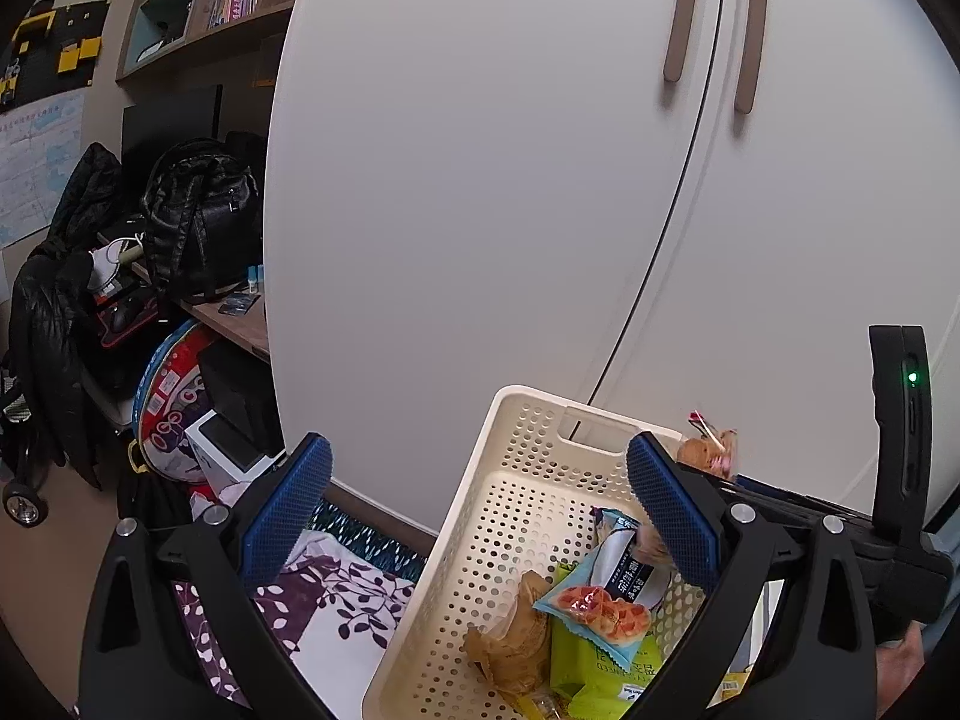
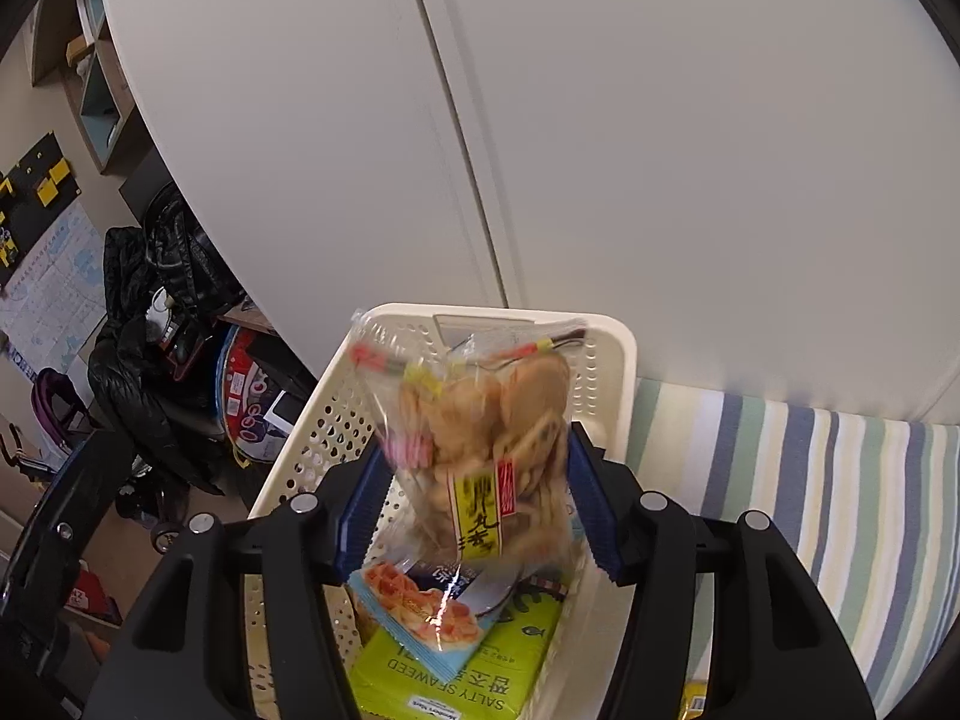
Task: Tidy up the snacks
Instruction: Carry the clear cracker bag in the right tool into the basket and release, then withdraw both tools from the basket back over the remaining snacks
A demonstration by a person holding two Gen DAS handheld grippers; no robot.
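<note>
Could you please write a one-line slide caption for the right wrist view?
Right gripper holds a clear bag of biscuits above the cream basket, which already holds snack packets.

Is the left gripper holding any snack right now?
No: the left gripper is open, its blue pads wide apart with nothing between them, above the cream basket.

One basket [image 1: 510, 516], five snack packets [image 2: 480, 456]
</note>
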